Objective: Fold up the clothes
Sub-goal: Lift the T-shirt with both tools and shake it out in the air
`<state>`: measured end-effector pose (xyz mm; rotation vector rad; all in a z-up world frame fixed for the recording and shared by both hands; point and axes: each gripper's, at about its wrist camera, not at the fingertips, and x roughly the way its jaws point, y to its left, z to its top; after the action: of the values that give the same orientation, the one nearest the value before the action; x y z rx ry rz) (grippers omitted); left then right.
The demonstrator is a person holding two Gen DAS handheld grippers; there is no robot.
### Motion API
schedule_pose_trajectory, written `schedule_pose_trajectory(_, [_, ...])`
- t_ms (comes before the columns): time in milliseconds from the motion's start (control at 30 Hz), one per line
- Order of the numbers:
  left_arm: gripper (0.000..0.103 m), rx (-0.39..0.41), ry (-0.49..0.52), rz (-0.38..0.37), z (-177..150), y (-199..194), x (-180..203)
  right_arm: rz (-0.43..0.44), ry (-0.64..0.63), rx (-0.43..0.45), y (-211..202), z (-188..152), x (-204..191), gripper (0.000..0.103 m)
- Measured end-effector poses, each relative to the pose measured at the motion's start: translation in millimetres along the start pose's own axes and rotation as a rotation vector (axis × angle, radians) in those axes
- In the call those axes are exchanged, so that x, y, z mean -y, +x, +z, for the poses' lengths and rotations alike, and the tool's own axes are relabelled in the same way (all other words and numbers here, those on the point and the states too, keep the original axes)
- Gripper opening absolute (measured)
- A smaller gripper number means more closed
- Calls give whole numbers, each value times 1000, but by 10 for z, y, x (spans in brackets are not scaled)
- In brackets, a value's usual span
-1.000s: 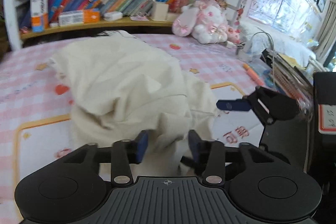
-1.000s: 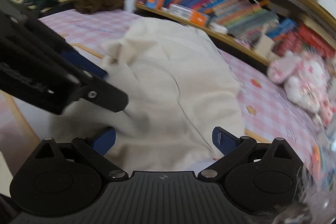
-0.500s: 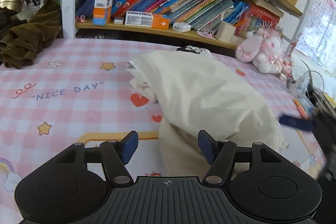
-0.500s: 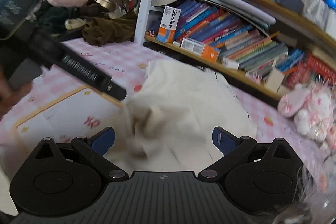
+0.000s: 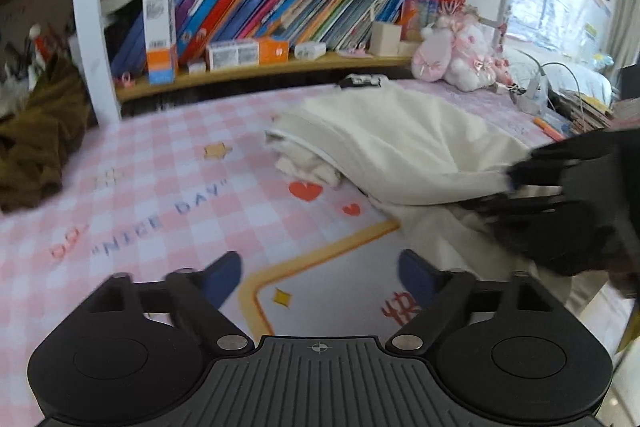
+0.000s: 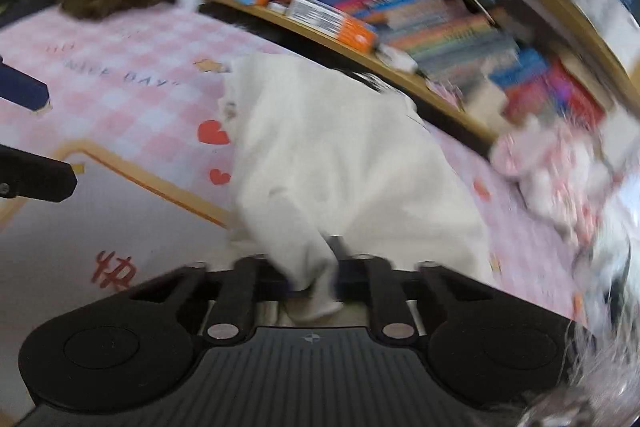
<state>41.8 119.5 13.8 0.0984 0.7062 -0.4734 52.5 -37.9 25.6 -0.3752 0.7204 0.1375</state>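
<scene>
A cream garment [image 5: 400,147] lies bunched on the pink chequered mat [image 5: 160,187], right of centre in the left wrist view. My left gripper [image 5: 320,279] hovers over bare mat to the garment's left; its jaws are opening and nothing is between them. My right gripper [image 5: 514,183] comes in from the right edge, shut on a fold of the garment's near side. In the blurred right wrist view, the right gripper [image 6: 316,279] pinches a hanging flap of the cream garment [image 6: 340,147]. The left gripper [image 6: 60,141] shows at the left edge, jaws wide apart.
A bookshelf [image 5: 260,67] with books and small boxes runs along the back of the mat. A pink plush toy [image 5: 460,55] sits at the back right. Brown clothing [image 5: 36,147] is piled at the left. Cables and papers [image 5: 580,107] crowd the right side.
My left gripper has slid left off the garment and its jaws have spread wider. My right gripper, open before, has shut on a fold of the cream garment.
</scene>
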Motion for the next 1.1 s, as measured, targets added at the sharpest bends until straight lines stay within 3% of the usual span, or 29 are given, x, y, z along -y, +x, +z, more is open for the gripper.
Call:
schedule_pose_trajectory(167, [92,14,61,-43,27,142,77,-21,115,-32,-563,-260,218,6])
schedule_pose_trajectory(400, [92,38,269,-109,18,336,486,-217,287,-35,-1143,-587,678,6])
schedule_pose_trajectory(633, [92,113,481,-114,-48,361,843,-308,234,81,-1445,-374,790,6])
schedule_pose_trajectory(767, [92,80,461,-105,16,537,948,-313,233,177,-1609,-142,880,6])
schedule_pose_trajectory(933, [91,175,400,8,222,593,957,-335,214,254,-1784,39,958,6])
schedule_pose_trajectory(1000, [77,199,378,12,255,571,884,-350,190,255,-1805,35,976,6])
schedule_pose_trajectory(1067, [32,187,330,-6,294,553,757,-359,179,242,-1802,-7,991,6])
schedule_pose_trajectory(1100, [25,189,292,-18,314,524,684,-356,183,232,-1793,-38,1000,6])
